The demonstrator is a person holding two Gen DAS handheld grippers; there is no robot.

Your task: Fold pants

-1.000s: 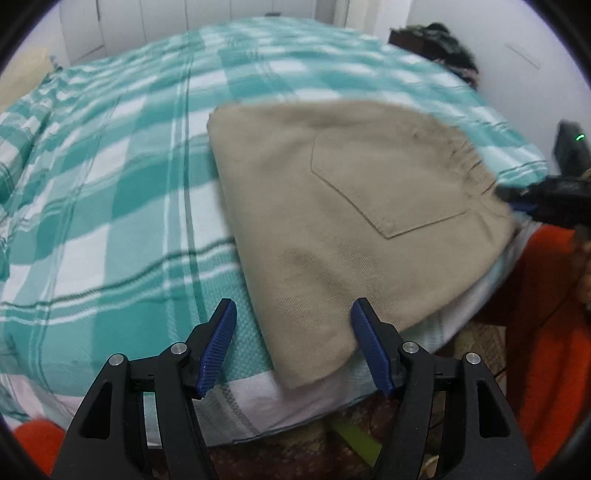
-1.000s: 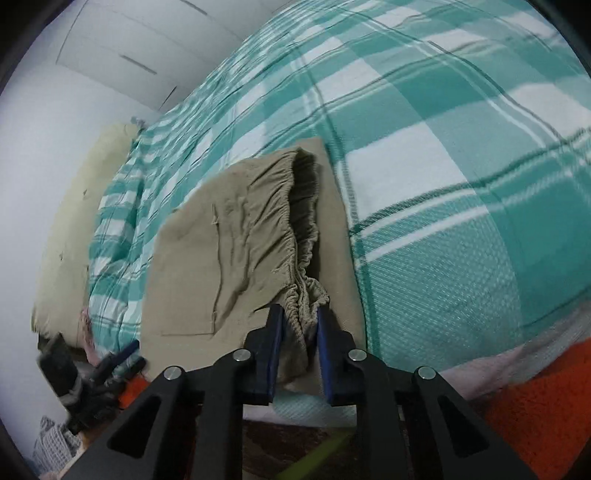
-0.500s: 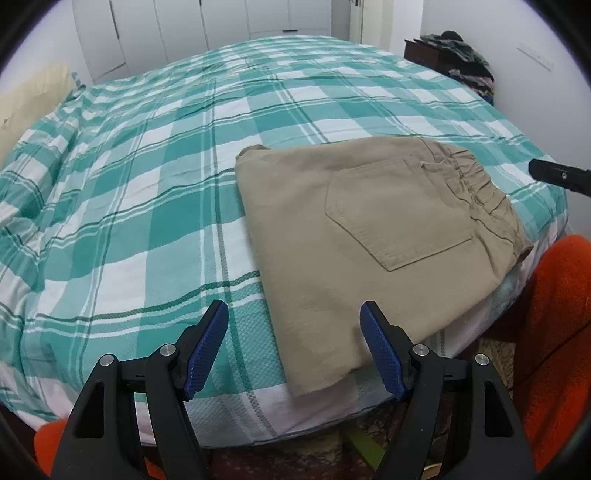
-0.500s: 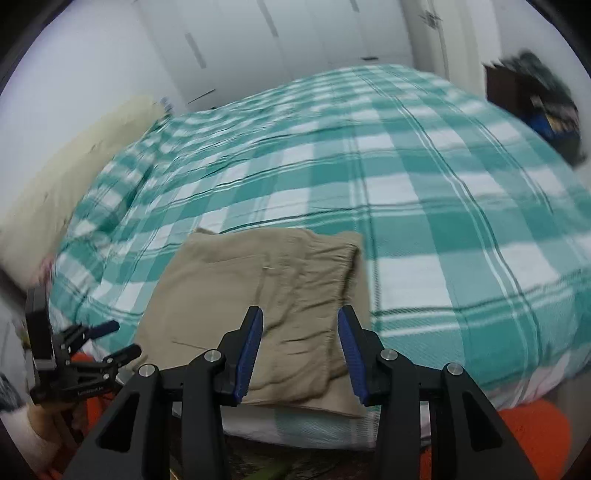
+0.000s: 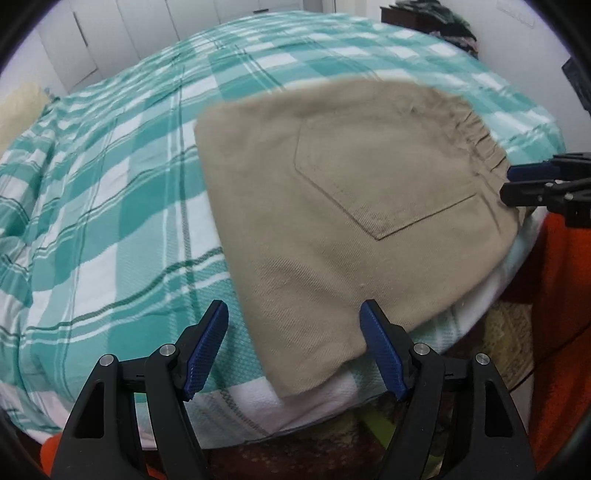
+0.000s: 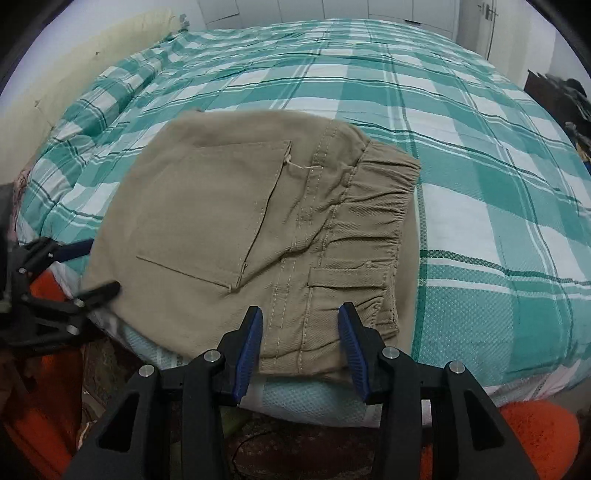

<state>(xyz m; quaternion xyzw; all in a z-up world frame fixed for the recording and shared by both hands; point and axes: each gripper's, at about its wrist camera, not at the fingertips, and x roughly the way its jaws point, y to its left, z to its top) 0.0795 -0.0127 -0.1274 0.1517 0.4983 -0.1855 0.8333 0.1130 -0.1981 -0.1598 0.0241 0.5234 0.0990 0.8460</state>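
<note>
Folded beige pants (image 5: 343, 206) lie on the near edge of the bed, back pocket up, elastic waistband (image 6: 373, 225) on the right. My left gripper (image 5: 295, 343) is open and empty, its jaws astride the pants' folded near-left corner, just off the bed edge. My right gripper (image 6: 301, 343) is open and empty, its jaws astride the near corner of the waistband end. The right gripper also shows at the right edge of the left wrist view (image 5: 517, 181). The left gripper shows at the left of the right wrist view (image 6: 85, 269).
A teal and white plaid bedspread (image 5: 110, 192) covers the bed. A cream pillow (image 6: 74, 74) lies at the far left. Orange rug (image 6: 535, 439) and patterned floor lie below the bed edge. White wardrobe doors (image 6: 332, 11) stand behind; a dark dresser with clothes (image 5: 436, 18) is far right.
The right gripper let go of the waistband, opened, pulled back and now sits at the waistband corner. The left gripper stayed open and moved closer to the pants' near corner.
</note>
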